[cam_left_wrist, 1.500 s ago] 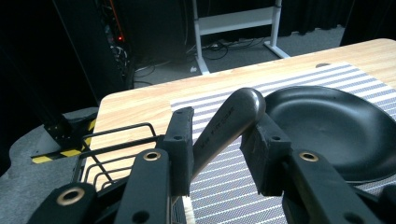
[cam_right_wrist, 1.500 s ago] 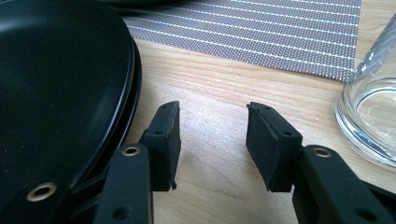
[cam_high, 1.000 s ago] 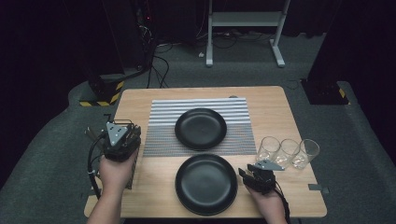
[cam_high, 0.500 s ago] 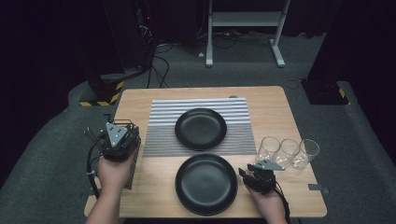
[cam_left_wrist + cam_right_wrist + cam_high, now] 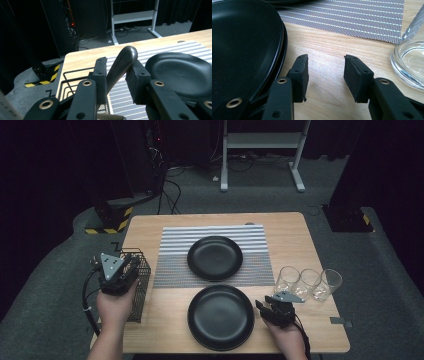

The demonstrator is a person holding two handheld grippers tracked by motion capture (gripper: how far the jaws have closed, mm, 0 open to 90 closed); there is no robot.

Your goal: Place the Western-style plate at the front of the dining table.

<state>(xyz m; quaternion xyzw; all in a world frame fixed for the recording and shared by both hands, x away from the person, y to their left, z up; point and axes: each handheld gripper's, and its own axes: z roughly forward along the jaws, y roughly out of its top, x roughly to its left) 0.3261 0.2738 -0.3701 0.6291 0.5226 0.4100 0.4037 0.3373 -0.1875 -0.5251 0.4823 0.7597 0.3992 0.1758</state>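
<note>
My left gripper point(image 5: 118, 272) hovers over a black wire basket point(image 5: 137, 287) at the table's left edge. In the left gripper view, my left gripper point(image 5: 117, 73) is shut on the rounded metal handle of a utensil point(image 5: 123, 63), which sticks up between the pads; its other end is hidden. My right gripper point(image 5: 274, 311) rests low near the front edge, just right of the near black plate point(image 5: 221, 316). In the right gripper view, my right gripper point(image 5: 326, 65) stands open over bare wood, with nothing between its fingers.
A second black plate point(image 5: 215, 257) lies on a grey striped placemat point(image 5: 172, 265) mid-table. Three clear glasses point(image 5: 307, 282) stand in a row at the right, the nearest glass point(image 5: 412, 57) close beside my right gripper. Dark floor surrounds the table.
My left gripper has edged slightly left over the basket, still holding the utensil handle. The right gripper has not visibly moved.
</note>
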